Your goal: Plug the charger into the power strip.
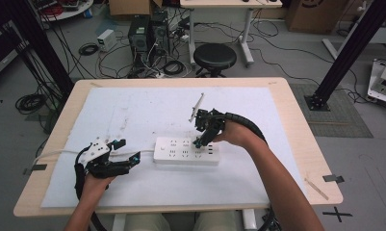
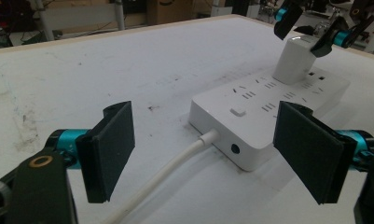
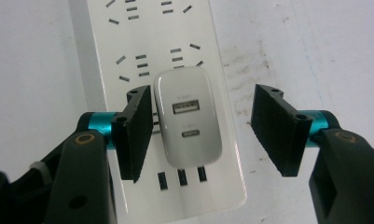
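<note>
So your right gripper [image 3: 201,128] is hanging over the right end of the long white plastic power strip [image 1: 186,150], which lies lengthwise toward the near edge of the white-covered wooden table [image 1: 287,103], and its jaws are spread on either side of the small white rounded USB charger block [image 3: 188,116] plugged into the strip, one pad looking right up against it and the other clearly apart, so nothing is pinched. Your left gripper [image 2: 212,154] sits low near the table's near-left corner, jaws wide open and empty, aimed at the strip's left end where the white power cord [image 2: 170,170] comes out.
</note>
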{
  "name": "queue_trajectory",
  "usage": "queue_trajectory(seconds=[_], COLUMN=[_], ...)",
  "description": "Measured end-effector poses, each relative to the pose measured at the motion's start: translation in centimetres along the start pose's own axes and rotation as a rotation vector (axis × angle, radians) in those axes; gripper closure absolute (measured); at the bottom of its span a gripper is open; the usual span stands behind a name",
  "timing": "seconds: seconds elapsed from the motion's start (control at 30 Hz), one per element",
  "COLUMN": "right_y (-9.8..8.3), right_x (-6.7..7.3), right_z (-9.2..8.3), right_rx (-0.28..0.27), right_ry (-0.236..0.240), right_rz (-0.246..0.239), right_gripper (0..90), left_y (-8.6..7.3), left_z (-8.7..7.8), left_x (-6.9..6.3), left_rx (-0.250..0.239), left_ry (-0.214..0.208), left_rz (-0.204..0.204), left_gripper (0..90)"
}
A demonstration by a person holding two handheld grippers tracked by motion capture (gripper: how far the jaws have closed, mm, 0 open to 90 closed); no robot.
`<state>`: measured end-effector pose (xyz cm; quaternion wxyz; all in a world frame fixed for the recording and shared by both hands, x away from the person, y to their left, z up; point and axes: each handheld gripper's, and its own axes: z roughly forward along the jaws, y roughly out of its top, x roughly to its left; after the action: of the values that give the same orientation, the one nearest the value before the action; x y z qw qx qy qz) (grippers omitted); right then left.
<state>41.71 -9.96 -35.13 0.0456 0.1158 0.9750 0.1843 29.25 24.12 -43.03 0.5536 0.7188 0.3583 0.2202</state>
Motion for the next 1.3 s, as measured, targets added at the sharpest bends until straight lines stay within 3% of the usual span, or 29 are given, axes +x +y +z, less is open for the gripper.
queue_trajectory(seconds=[0.1, 0.2, 0.43, 0.7, 1.3], right_y=[-0.6, -1.2, -2.4, -4.6, -10.2], right_x=[-0.1, 0.0, 0.2, 0.6, 2.3], right_z=[-0.4, -0.7, -1.5, -2.9, -4.6], right_rx=[-0.037, -0.070, -0.143, -0.251, -0.316], right_ry=[0.006, -0.030, -0.011, -0.062, -0.124], right_rz=[0.048, 0.090, 0.158, 0.227, 0.329], right_gripper=[30.9, 21.8, 21.6, 21.2, 21.2], left_y=[0.1, 0.1, 0.0, 0.0, 0.7], left_z=[0.0, 0.0, -0.1, -0.4, -0.6], left_x=[-0.1, -0.1, -0.1, 0.1, -0.3], left_rx=[-0.003, -0.005, -0.006, -0.008, -0.012], left_ry=[0.002, 0.003, 0.006, 0.010, 0.002], left_rz=[-0.002, -0.001, -0.002, 0.002, 0.006], left_gripper=[20.6, 20.6, 20.6, 20.6, 20.5])
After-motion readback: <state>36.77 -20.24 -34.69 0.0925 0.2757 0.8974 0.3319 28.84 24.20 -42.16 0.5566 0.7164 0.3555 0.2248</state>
